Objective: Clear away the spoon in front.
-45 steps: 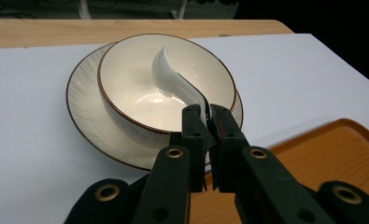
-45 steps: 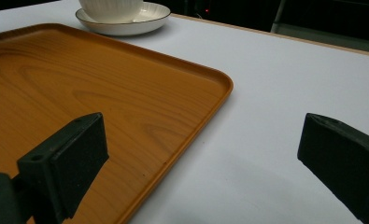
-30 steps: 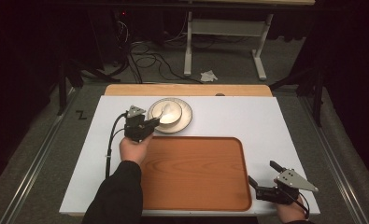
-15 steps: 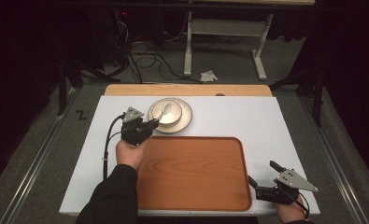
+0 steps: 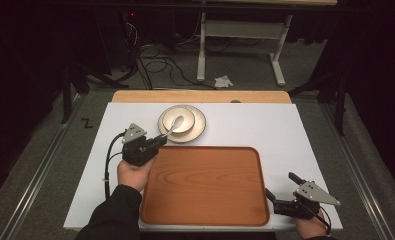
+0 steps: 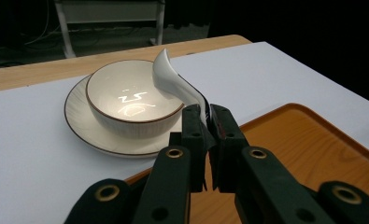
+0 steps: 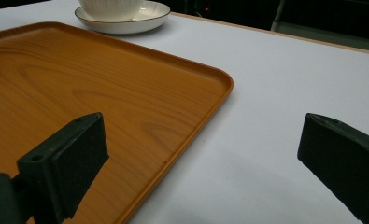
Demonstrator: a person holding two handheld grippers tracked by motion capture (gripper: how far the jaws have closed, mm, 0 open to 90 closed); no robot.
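The white table (image 5: 285,130) lies bare along its right side and far right corner. A wooden tray (image 5: 205,185) sits against the near edge, mid-table, with nothing in it. Just past the tray's far left corner a cream bowl (image 6: 126,100) stands on a saucer (image 6: 86,126). The left gripper (image 6: 205,123) is clamped on the handle of a white spoon (image 6: 173,79), whose scoop is raised over the bowl's rim. The right gripper (image 5: 280,192) rests at the near right corner, just beside the tray's right edge, jaws spread wide and holding nothing.
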